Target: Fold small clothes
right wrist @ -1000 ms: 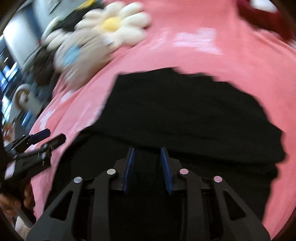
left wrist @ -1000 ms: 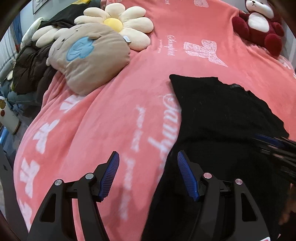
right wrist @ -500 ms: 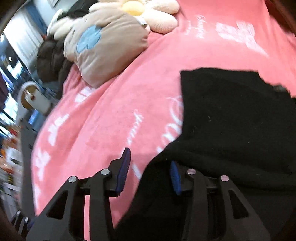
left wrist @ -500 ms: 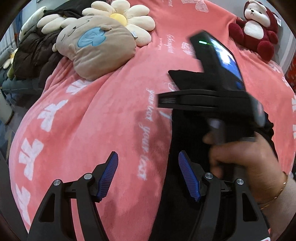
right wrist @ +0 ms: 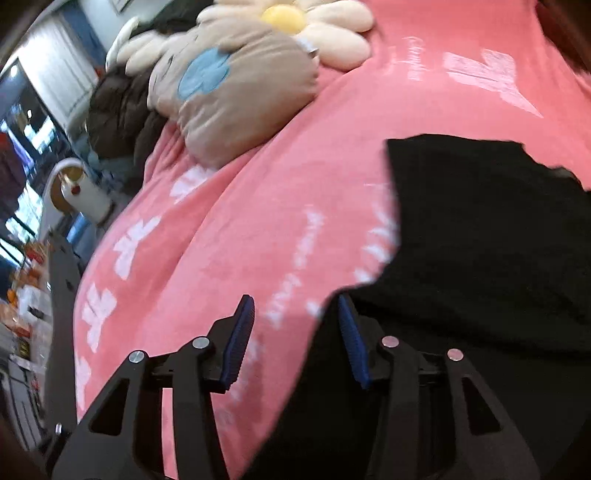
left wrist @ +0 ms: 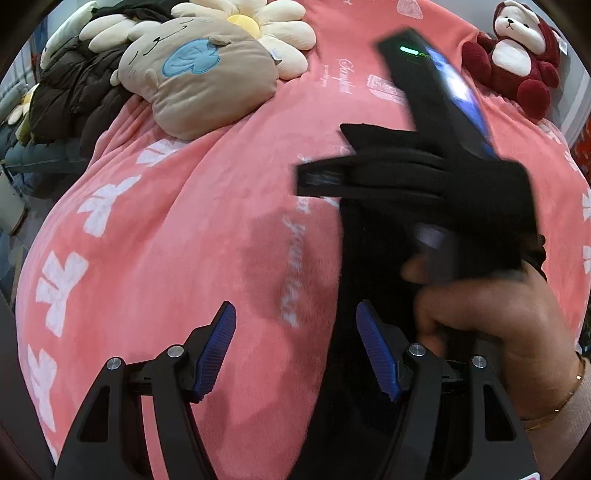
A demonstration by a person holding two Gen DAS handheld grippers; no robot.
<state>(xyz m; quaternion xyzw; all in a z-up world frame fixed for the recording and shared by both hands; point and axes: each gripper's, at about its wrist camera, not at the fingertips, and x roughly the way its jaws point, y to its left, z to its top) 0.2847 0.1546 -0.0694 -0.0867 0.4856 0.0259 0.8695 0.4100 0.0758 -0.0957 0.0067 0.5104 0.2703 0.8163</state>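
The left tongs (left wrist: 295, 350) hang open and empty just above the bed, one blue finger over the pink blanket (left wrist: 177, 229) and the other over the left edge of the black garment (left wrist: 369, 266), probably lined up so that a closing pinch would catch that edge. The right tongs (right wrist: 295, 339) are also parted, holding nothing, and straddle the same hem from their own view: the blue fingertip (right wrist: 351, 343) sits against the dark cloth (right wrist: 480, 240) while its partner is over bare blanket. Both tools apparently aim at the near left border to lift it for a fold. The garment lies flat on the right half of the bed, well apart from the tan cushion (left wrist: 207, 81), daisy pillow (left wrist: 258, 26) and red plush bear (left wrist: 517, 55) at the head.
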